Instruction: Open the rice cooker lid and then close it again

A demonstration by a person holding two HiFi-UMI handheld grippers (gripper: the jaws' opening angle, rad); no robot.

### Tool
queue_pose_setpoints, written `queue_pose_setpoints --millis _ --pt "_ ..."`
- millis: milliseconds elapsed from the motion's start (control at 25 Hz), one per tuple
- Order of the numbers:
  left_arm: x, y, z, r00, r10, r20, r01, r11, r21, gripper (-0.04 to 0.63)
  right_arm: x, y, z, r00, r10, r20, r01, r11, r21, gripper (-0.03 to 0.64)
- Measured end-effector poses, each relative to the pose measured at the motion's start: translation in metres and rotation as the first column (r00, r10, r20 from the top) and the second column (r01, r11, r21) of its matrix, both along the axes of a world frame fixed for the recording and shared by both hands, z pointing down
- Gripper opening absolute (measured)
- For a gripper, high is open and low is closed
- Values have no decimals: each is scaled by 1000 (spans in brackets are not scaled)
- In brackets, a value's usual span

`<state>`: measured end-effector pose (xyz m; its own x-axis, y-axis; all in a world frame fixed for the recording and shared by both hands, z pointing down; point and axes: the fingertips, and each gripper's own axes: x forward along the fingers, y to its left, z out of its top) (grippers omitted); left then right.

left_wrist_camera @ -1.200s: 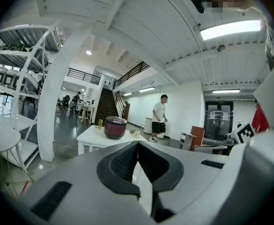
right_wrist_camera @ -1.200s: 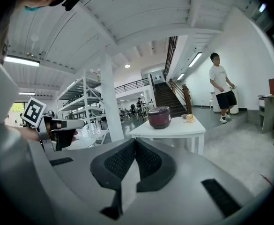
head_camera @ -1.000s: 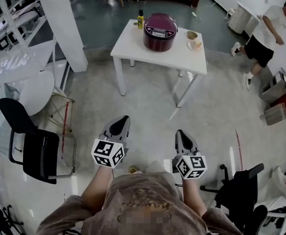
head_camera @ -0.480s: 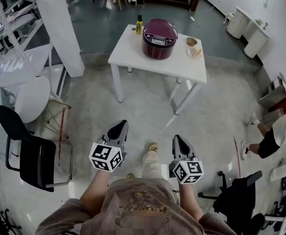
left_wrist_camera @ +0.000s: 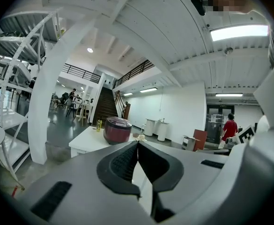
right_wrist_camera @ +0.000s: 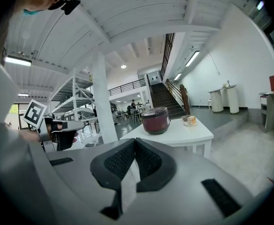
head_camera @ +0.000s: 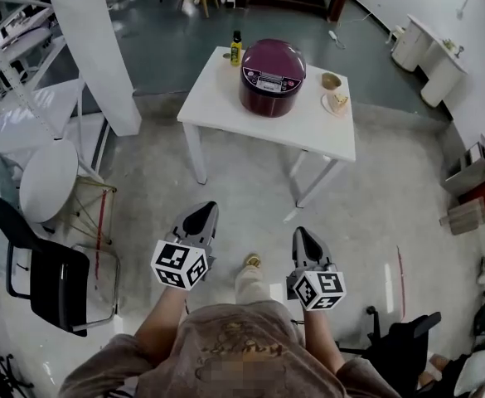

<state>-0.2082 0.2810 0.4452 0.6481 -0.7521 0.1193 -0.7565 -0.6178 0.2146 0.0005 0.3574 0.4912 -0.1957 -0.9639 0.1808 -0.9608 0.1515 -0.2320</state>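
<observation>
A dark red rice cooker [head_camera: 272,66] with its lid down stands on a white table [head_camera: 225,106] far ahead; it also shows in the left gripper view [left_wrist_camera: 117,130] and the right gripper view [right_wrist_camera: 155,120]. My left gripper [head_camera: 206,211] and right gripper [head_camera: 300,234] are held side by side at waist height, well short of the table, pointing at it. Both are shut with nothing between the jaws. In the left gripper view [left_wrist_camera: 137,143] and the right gripper view [right_wrist_camera: 135,140] the black pads meet at the tips.
On the table stand a yellow bottle [head_camera: 236,49], a cup [head_camera: 332,80] and a plate with cake [head_camera: 337,102]. A white pillar [head_camera: 89,48] rises at the left. A black chair [head_camera: 47,268] and a round white table [head_camera: 49,179] stand left; another black chair [head_camera: 400,347] stands right.
The person has walked forward: the table and cooker sit nearer and lower in the head view. Both grippers keep their pose, shut. The person at the right has left the view.
</observation>
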Motion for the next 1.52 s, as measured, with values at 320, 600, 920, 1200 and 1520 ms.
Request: queue_pose_setpoints --millis 320,600,920,1200,1520 --pt "34 -76 -11 1000 -31 3 31 1000 0 21 36 -82 -11 999 -36 -2 36 999 1 2" --pt "63 -133 -13 997 -83 0 83 997 -2 21 72 -150 -15 997 -82 -1 82 997 5 2" --pt "80 -170 -10 991 -132 7 132 991 -5 21 86 -204 -7 987 -158 11 158 987 -5 2" --pt "84 -199 -8 988 -155 6 155 988 -4 21 84 -237 -2 979 -206 7 206 978 -15 2" --pt "98 -249 -6 992 -129 0 129 992 -2 21 100 -284 -5 983 -182 -2 182 983 -7 2"
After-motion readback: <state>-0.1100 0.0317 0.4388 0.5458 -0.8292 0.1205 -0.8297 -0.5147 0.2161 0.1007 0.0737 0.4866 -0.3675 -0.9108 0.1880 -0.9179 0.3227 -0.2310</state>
